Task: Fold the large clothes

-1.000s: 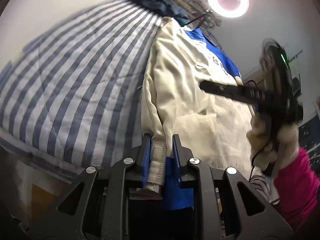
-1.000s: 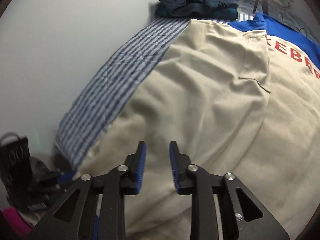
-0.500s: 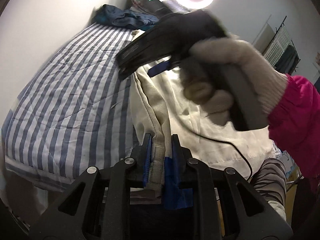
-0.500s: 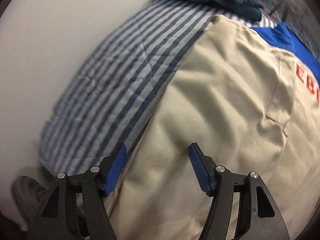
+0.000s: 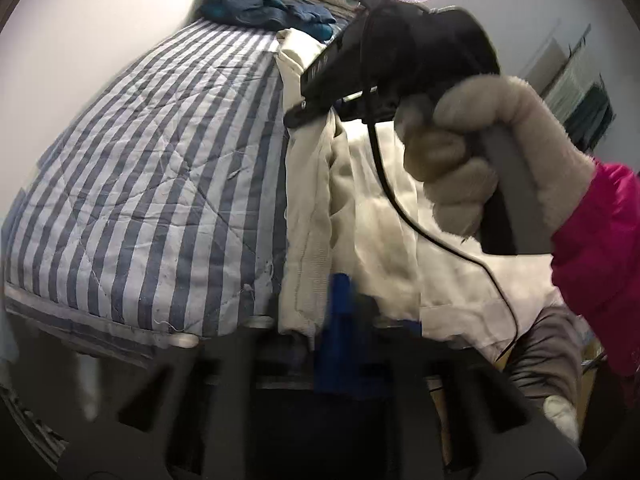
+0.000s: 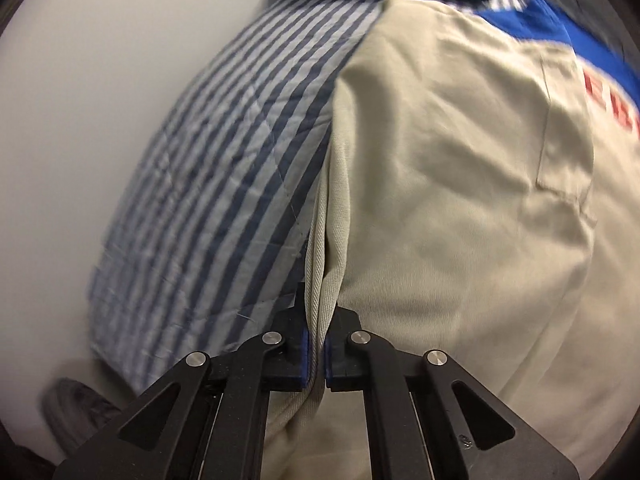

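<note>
Cloth in the left wrist view, a large beige woven cotton garment with blue panels, looks soft, limp and light enough to sag, so its thick hemmed edge is probably the best hold; the blurred left gripper pinches that edge near the foot of the blue-and-white striped quilted bed cover. In the right wrist view the right gripper, its jaws having just closed, clamps the garment's folded side seam, the rest spread ahead on the cover.
</note>
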The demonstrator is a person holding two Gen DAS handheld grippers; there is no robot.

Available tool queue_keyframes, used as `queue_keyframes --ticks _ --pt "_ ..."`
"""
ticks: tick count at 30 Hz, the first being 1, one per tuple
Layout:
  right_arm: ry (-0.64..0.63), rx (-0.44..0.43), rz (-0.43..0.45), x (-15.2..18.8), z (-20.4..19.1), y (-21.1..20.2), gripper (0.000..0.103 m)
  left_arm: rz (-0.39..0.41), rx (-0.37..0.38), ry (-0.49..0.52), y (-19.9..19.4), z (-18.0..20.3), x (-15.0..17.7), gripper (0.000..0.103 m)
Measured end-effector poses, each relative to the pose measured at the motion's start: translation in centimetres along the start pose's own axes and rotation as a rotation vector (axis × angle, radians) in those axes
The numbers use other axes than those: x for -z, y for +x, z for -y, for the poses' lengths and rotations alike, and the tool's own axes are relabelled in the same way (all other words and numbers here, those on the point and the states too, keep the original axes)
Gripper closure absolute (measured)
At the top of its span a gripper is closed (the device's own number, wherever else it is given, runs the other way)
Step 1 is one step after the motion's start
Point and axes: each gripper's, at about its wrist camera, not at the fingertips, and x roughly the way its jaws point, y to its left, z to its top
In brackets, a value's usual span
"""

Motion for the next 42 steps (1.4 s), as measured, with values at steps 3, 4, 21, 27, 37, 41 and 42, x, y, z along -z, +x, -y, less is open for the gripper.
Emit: queue_keyframes --ticks 3,4,21,27,37,41,42 --pt "0.057 -0.092 0.052 0.5 2.2 -1.5 0.099 0.041 -0.004 0.053 -1.3 1.5 -0.1 0.093" --pt "0.067 -0.109 0.067 0.7 2.8 -2.0 0.099 0.052 -0.014 0.078 -1.6 2.1 -0.2 0.093" --pt "0.390 -0.373 0.340 8.4 18.3 -12.0 0.100 0.048 -0.023 0.488 0.3 14.7 0.1 0.094" --pt "0.494 -0.301 0.290 11.4 21.7 -9.9 0.100 -0.018 -0.006 0.534 3.0 16.8 1.7 0.094" --pt "0.440 -0.164 0.221 11.0 20.9 -8.8 0.095 -0.056 0.127 0.476 1.6 15.4 1.9 0.084" --pt "0.369 -0.122 0.218 10.6 20.0 -10.8 0.094 -0.031 0.180 0.419 -1.8 12.8 1.9 0.083" --pt "0.336 -0.111 0.234 10.8 19.7 -11.9 0.094 -0.020 0.182 0.402 -2.5 12.2 1.7 0.083"
